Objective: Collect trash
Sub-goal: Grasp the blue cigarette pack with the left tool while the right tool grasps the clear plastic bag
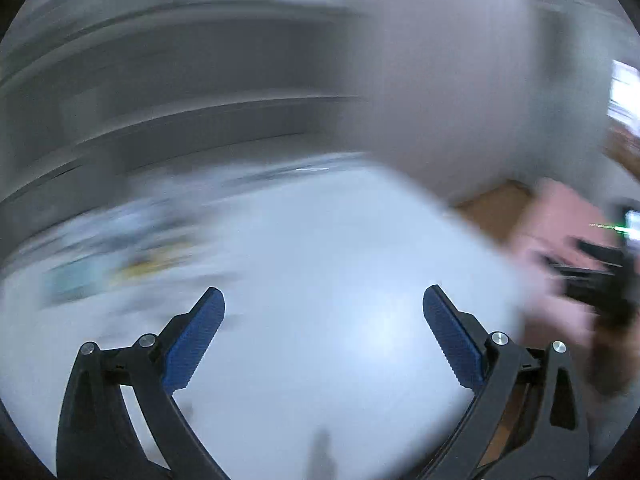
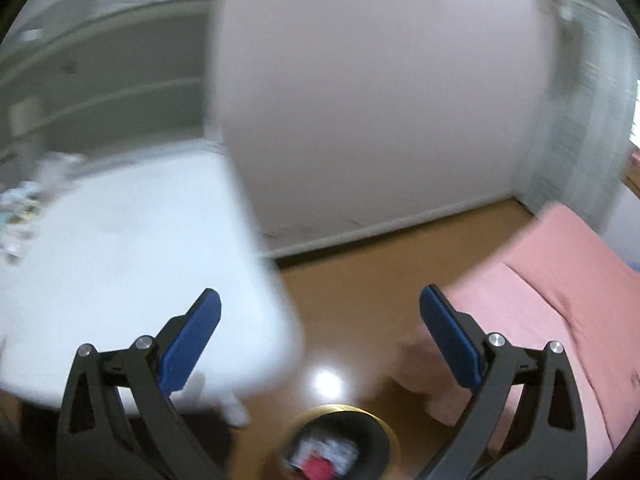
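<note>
Looking out from the left wrist, everything is smeared, but the left gripper hangs spread wide with nothing between its blue pads, over the white bench. Far left on that bench sits a blurred scatter of trash, too streaky to sort piece from piece. At the right edge, the right gripper shows only as a dark blur.

Over to the right wrist: the right gripper is released too, wide and empty, above the brown floor. Right below sits the bin, dark with a gold rim, with wrappers already inside. More trash waits at the bench's far left.

My read: a drop is done, and next comes a reach to that litter.
</note>
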`<action>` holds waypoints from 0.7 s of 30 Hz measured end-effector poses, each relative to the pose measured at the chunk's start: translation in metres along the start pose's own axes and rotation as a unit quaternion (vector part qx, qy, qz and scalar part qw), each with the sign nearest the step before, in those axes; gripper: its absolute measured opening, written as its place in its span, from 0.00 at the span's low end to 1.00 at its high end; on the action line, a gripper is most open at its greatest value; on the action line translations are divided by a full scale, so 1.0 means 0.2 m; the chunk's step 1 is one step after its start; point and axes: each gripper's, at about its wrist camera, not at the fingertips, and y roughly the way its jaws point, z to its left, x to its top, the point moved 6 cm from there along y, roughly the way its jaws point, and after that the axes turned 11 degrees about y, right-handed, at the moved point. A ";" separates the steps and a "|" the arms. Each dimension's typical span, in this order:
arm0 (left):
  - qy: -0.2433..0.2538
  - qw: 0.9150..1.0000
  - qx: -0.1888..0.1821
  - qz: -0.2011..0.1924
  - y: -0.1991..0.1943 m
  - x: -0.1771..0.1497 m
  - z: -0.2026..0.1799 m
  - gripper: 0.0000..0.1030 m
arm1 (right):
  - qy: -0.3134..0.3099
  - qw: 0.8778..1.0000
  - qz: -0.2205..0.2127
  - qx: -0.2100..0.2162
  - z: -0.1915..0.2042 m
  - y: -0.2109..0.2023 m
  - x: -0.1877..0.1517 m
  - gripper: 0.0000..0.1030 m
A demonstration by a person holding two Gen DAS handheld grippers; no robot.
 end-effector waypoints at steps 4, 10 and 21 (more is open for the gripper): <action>-0.079 0.993 0.063 0.053 -0.03 -0.18 0.71 0.94 | -0.043 0.997 -0.007 0.070 0.41 0.01 0.08 0.93; 0.069 0.983 -0.011 0.167 0.22 -0.30 1.23 0.94 | -0.078 0.990 0.012 0.118 0.76 0.03 0.09 0.93; 0.258 0.936 -0.127 0.204 0.58 -0.19 1.20 0.93 | -0.055 0.993 0.030 0.097 0.86 0.04 0.11 0.93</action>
